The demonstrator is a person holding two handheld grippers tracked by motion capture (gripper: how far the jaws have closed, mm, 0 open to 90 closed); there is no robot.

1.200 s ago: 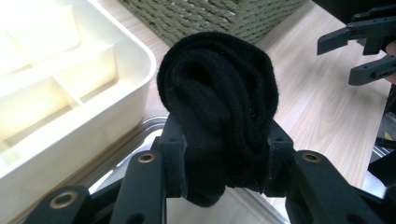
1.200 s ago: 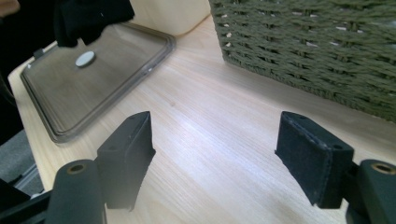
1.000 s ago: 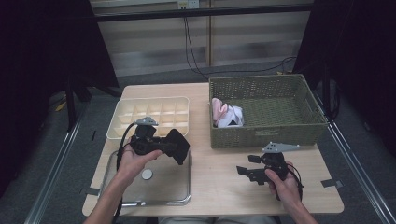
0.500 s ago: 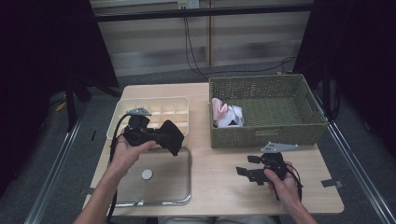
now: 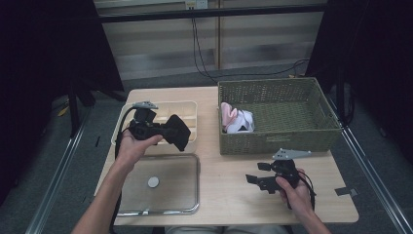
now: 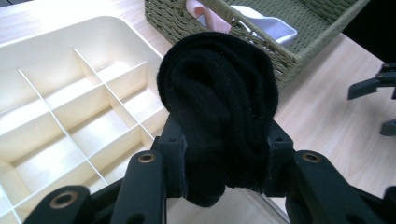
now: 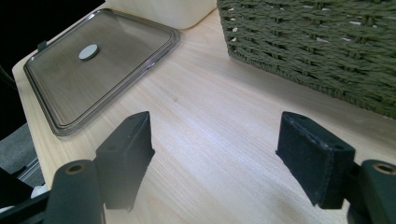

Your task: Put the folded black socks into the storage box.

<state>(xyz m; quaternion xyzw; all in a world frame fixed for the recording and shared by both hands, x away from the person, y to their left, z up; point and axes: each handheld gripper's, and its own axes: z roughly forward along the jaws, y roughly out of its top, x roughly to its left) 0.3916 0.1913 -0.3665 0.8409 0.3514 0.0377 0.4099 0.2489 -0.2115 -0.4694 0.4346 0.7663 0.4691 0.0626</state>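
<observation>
My left gripper (image 5: 168, 130) is shut on a rolled black sock (image 5: 176, 130), held in the air over the front of the cream divided tray (image 5: 127, 113). In the left gripper view the black sock (image 6: 219, 102) bulges up between both pads, with the cream divided tray (image 6: 70, 102) below at the left. A green wicker basket (image 5: 292, 141) stands at the right with pink and white clothes (image 5: 236, 119) in its left end. My right gripper (image 5: 255, 173) rests low on the table in front of the basket, open, and the jaws in the right gripper view (image 7: 215, 156) hold nothing.
A clear lid (image 5: 187, 163) with a white round sticker (image 5: 153, 182) lies flat at the front left. In the right gripper view the clear lid (image 7: 154, 46) and the basket wall (image 7: 327, 51) border bare wood. Tape marks sit near the table's right edge (image 5: 347, 191).
My left gripper has lifted the black sock from over the clear lid and carried it back, above the cream tray. The right gripper has stayed where it was.
</observation>
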